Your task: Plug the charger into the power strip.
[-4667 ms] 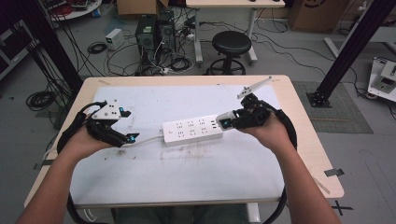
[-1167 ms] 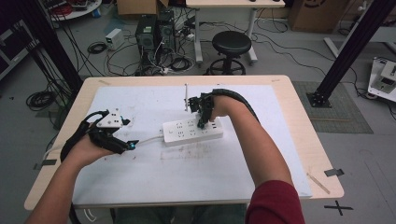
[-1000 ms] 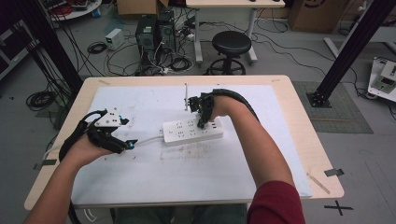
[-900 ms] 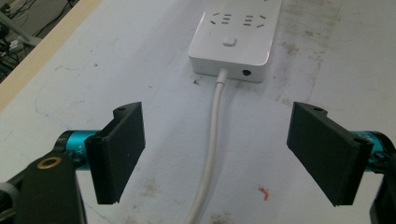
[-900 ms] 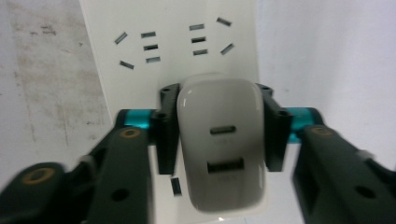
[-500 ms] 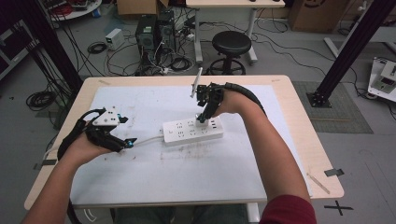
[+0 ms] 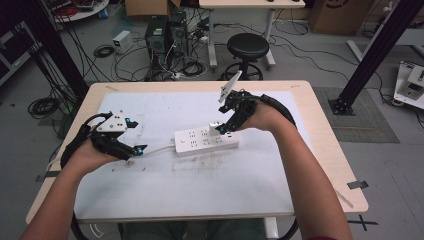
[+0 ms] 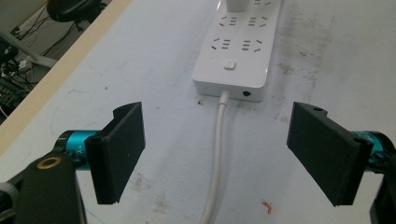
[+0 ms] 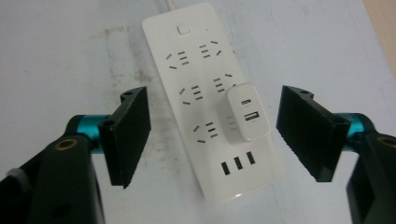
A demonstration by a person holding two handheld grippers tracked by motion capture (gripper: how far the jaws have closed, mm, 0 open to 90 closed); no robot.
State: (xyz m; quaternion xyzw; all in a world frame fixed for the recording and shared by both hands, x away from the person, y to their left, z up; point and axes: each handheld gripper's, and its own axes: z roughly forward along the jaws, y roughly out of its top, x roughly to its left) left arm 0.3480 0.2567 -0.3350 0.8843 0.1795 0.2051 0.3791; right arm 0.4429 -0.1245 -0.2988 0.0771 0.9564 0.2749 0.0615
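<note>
Though sockets show, power strip bears no legible writing.

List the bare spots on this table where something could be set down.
Free: the mat in front of the strip, and the far-left part behind the left claw. Crowded: the middle, with strip, cord, charger and right claw.

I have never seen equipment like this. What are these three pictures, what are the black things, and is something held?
A person sits at a table and holds a hand-operated grasping tool in each hand. One picture is taken from above. The other two come from small cameras riding on each tool, looking along its two black jaws. On the table lies a white power strip with a white charger plugged into it. The left tool hovers near the strip's cable; the right tool hangs above the charger. Both tools are open and hold nothing.
</note>
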